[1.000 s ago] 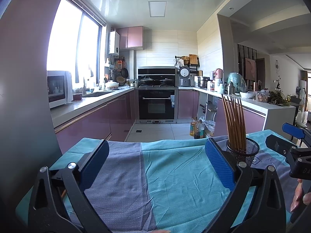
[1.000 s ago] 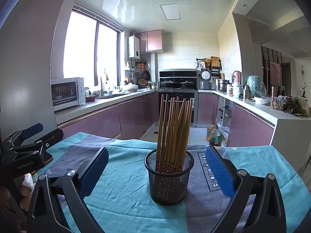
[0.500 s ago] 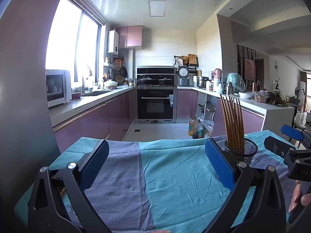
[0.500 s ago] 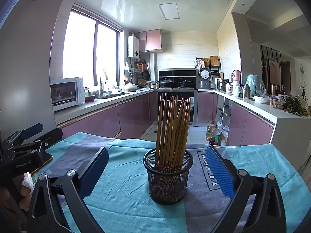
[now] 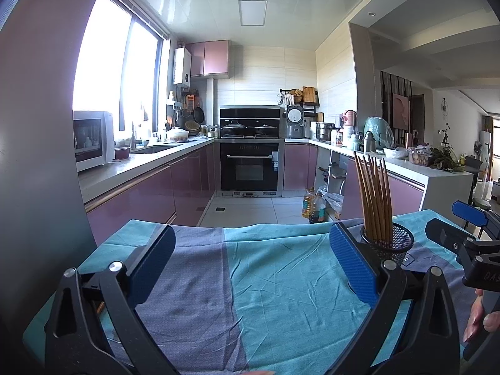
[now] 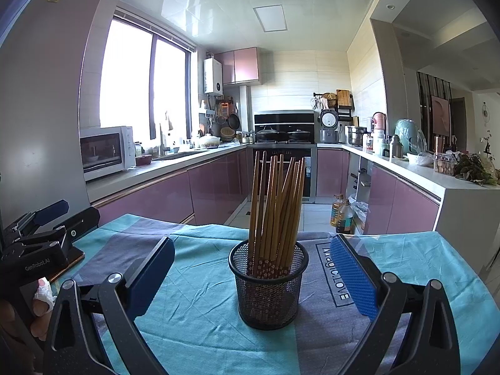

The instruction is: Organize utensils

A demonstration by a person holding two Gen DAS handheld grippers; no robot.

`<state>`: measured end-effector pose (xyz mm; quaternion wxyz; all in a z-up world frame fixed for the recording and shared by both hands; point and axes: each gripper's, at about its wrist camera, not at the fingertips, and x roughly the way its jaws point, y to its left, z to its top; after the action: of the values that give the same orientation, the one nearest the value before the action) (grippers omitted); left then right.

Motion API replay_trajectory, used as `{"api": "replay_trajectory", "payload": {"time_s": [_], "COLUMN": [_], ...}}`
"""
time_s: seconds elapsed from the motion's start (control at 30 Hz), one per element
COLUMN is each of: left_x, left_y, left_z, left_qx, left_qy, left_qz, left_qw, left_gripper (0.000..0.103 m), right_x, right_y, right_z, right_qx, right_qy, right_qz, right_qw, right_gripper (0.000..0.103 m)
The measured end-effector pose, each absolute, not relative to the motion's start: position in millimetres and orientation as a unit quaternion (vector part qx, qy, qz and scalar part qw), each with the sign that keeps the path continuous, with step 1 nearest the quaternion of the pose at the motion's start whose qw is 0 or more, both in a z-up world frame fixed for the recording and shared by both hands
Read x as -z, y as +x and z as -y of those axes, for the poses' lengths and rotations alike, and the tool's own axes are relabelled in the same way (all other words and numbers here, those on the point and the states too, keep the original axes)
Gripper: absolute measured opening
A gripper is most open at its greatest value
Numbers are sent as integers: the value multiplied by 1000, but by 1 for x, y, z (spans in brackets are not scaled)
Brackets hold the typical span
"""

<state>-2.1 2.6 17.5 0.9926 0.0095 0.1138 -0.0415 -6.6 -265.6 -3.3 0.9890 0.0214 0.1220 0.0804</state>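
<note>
Little has shifted: the basket [image 6: 268, 284] of upright chopsticks [image 6: 275, 209] stays dead ahead of the right gripper [image 6: 250, 276] (nearer one); left gripper [image 5: 250, 264] faces bare cloth [image 5: 275, 284]. Both gape, empty.

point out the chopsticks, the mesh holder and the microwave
chopsticks [image 6: 275, 206], right wrist view, middle of the bundle's shafts
mesh holder [image 6: 268, 297], right wrist view, front wall of the basket
microwave [image 6: 104, 151], right wrist view, glass door
</note>
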Motion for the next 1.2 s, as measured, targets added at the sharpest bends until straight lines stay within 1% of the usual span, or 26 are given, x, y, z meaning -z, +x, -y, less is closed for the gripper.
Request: {"api": "replay_trajectory", "payload": {"time_s": [1.2], "left_x": [-19], "left_y": [0], "left_z": [-1], "left_qx": [44], "left_qy": [7], "left_qz": [-116], "left_qw": [992], "left_gripper": [97], "right_x": [3], "right_y": [-8], "right_z": [266], "right_qx": [-78], "right_qy": [24], "right_qz": [-122], "right_qw": [989], "right_gripper": [96]}}
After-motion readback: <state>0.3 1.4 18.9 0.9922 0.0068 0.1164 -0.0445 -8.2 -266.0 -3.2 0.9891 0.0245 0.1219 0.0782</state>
